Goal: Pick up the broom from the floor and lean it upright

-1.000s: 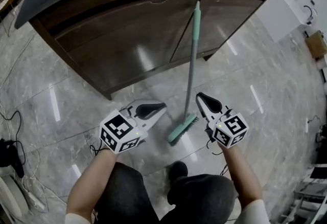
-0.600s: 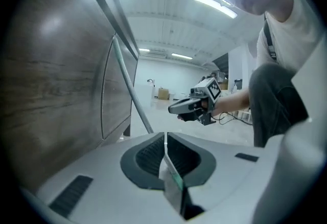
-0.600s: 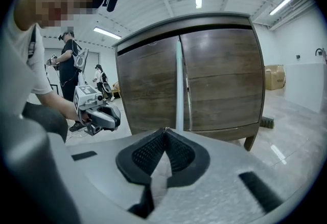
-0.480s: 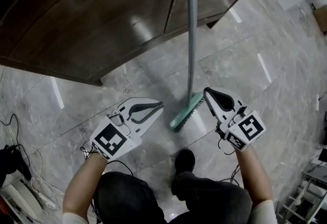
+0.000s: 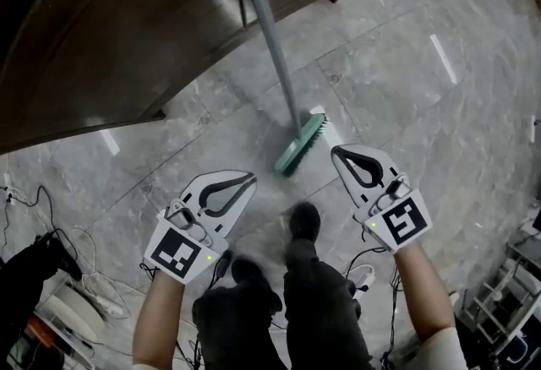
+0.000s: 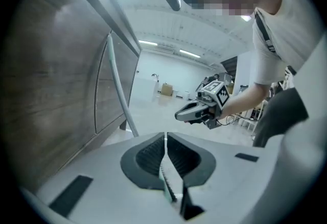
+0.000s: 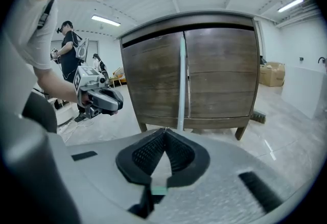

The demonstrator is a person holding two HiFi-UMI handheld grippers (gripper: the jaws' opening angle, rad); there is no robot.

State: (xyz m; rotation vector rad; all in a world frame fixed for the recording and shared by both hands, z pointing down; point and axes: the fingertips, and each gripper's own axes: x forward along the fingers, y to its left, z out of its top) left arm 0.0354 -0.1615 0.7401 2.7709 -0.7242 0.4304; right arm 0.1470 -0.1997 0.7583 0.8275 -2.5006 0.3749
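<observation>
Both of my jaws are pressed together with nothing between them. My left gripper [image 5: 250, 178] and right gripper [image 5: 336, 152] hover over the grey marble floor [image 5: 423, 106], well apart from each other, both pointing ahead and a little downward. The mint-green broom with a grey-and-green pole [image 5: 277, 64] stands ahead of me, between the lines of my two grippers and apart from both. Its green bristle head [image 5: 301, 145] rests on the floor just beyond my right gripper's tips and to their left. Its pole tilts away from me and leans on the front of the dark brown wooden cabinet [image 5: 127, 39]. In the right gripper view the pole [image 7: 180, 85] rises straight beyond my closed tips, along the seam between the two cabinet doors [image 7: 219, 74]. In the left gripper view it [image 6: 120, 95] slants up to the left of my tips. My dark shoe [image 5: 304, 220] is planted between the grippers, nearer to me than the broom head, and a tangle of cables [image 5: 51, 275] lies on the floor out past my left gripper.
</observation>
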